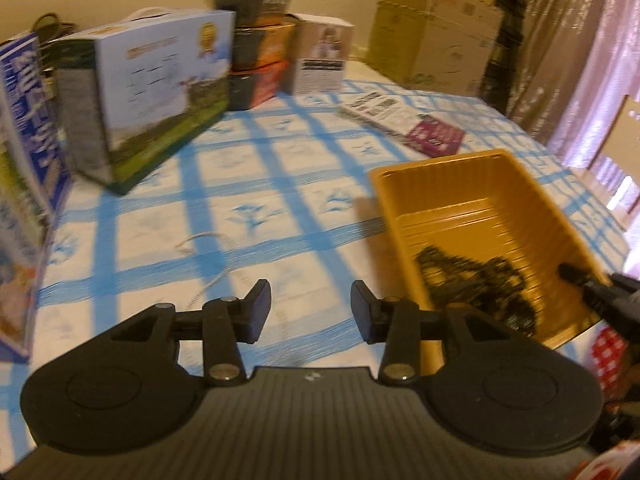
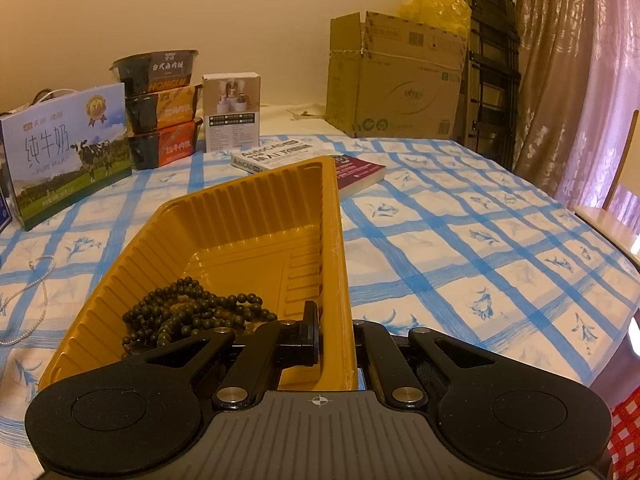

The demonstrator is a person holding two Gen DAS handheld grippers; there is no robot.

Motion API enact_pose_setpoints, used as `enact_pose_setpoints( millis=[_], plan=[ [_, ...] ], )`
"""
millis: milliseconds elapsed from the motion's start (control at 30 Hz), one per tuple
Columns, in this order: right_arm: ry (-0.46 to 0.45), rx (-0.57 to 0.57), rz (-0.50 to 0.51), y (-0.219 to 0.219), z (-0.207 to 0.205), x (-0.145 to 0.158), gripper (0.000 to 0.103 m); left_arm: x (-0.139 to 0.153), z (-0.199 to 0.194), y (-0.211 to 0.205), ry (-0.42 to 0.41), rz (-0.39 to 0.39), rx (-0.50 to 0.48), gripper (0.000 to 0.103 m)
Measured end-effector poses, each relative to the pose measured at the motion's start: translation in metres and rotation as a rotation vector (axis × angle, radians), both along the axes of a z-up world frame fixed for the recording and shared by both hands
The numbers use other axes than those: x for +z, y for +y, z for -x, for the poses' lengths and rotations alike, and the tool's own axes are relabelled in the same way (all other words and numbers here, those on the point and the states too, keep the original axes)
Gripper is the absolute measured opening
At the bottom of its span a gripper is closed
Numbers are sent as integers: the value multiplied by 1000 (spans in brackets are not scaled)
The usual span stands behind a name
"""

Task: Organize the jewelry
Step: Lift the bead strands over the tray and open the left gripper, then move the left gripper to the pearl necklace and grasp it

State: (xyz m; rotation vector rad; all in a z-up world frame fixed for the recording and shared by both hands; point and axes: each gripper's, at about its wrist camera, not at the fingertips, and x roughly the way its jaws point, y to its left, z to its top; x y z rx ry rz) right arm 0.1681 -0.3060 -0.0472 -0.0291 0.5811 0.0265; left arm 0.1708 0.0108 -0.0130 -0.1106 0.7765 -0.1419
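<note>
A yellow plastic tray sits on the blue-checked tablecloth and holds a dark green bead necklace. My right gripper is shut on the tray's right wall, one finger inside and one outside. In the left wrist view the tray is at the right with the beads in it, and the right gripper's tip shows at its near corner. My left gripper is open and empty above the cloth. A thin pearl necklace lies on the cloth just ahead of it; it also shows in the right wrist view.
A milk carton box, stacked food bowls and a small white box stand along the back. Books lie behind the tray. A cardboard box and curtain are at the far right.
</note>
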Motion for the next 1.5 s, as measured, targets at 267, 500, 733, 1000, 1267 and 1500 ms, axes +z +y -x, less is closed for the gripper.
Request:
enact_pose_setpoints(
  millis=[267,500,733,1000,1267,1500],
  plan=[
    [1,0,17,2,1,0,3,-19,16,35,22,-57,71,40],
    [3,3,41,5,0,1,3,-35,12,46,1,-168,53,40],
    [12,3,54,6,-2,0,3,-56,-14,51,36,-206,3,39],
    [19,2,62,6,-4,-1,3,-75,-44,54,83,-208,-23,27],
    [22,-1,60,5,-4,-2,3,-82,-58,53,108,-218,-35,16],
    [22,-1,60,5,-4,-2,3,-84,-60,49,109,-232,-42,2]
  ],
)
